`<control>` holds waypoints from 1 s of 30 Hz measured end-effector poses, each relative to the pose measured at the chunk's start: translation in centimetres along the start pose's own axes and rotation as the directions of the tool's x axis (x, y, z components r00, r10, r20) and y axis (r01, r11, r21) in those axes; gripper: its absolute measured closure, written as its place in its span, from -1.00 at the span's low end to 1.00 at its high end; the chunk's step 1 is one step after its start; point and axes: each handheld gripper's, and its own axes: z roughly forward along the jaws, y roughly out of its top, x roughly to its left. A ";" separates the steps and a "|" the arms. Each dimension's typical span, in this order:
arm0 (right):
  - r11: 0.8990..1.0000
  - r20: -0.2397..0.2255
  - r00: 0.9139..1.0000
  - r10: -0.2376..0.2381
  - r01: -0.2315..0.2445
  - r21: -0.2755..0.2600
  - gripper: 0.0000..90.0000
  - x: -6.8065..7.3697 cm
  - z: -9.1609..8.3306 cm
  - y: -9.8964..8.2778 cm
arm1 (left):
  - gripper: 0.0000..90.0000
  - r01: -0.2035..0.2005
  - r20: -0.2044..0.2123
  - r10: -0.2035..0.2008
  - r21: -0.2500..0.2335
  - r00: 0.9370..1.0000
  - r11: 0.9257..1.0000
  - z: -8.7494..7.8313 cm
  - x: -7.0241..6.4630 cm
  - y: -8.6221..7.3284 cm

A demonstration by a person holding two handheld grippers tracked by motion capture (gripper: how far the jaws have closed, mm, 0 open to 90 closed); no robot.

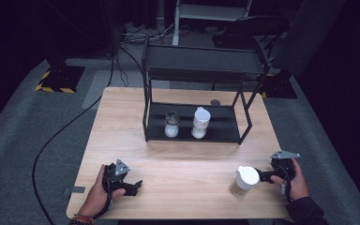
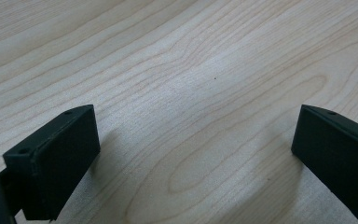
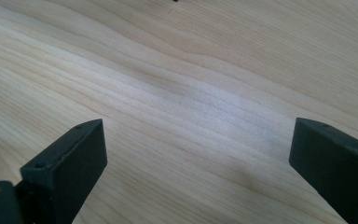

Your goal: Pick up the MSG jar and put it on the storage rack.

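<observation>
**Jar stands just off our right gripper's tips**

Nearest to us, our two hands rest at the near edge of the wooden table (image 1: 122, 122). Our right gripper (image 1: 264, 176) points left at a white-lidded jar (image 1: 244, 181) standing upright just beside its tips; from above we cannot tell whether they touch. Along its own jaws we see them spread wide with bare wood between. Our left gripper (image 1: 138, 183) lies well apart, jaws wide too, holding nothing. Farther back, a black rack (image 1: 192, 136) carries two more jars (image 1: 171, 124).
</observation>
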 end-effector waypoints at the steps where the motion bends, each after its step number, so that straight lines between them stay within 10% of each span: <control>1: 1.000 -0.001 1.000 -0.001 0.001 -0.009 -0.91 -0.1 0.1 -0.3 | -0.98 0.000 0.000 0.000 0.000 1.000 1.000 0.0 0.0 0.0; 30: 0.995 -0.065 0.997 0.038 -0.043 -0.089 -0.99 -1.5 1.6 -3.6 | -0.98 -0.001 0.004 0.001 0.002 1.000 1.000 0.0 0.1 0.0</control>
